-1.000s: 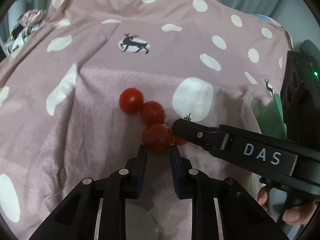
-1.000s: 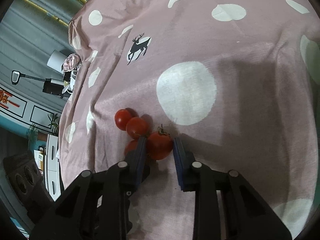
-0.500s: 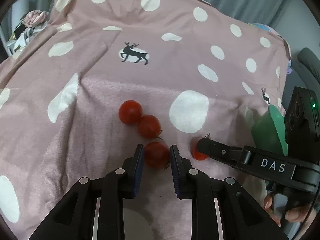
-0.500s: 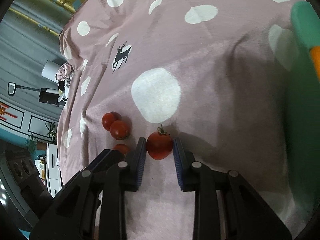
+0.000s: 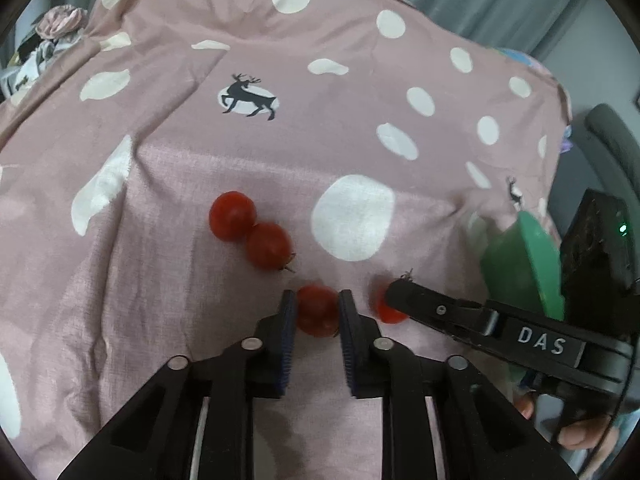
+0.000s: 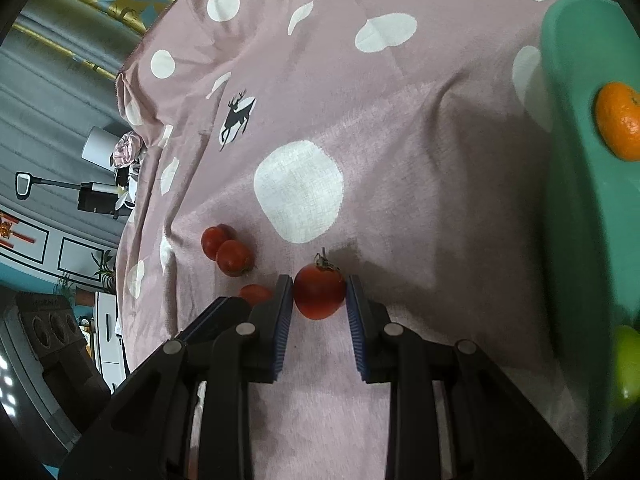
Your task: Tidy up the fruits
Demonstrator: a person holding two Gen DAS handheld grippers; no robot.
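Tomato [image 5: 316, 314] in my left gripper [image 5: 317, 312]: fingers narrow, pads on both flanks. Second tomato [image 6: 319, 294], stem up, pinched the same way in my right gripper [image 6: 319, 300]. Both low over the pink dotted cloth [image 5: 160, 184]. Judgement: light, thin-skinned, slick, easily bruised; grip across the widest girth, gently, clear of the stem. Beyond, two loose tomatoes [image 5: 250, 232] touch. Green tray [image 6: 576, 200] far right holds an orange [image 6: 619, 122].
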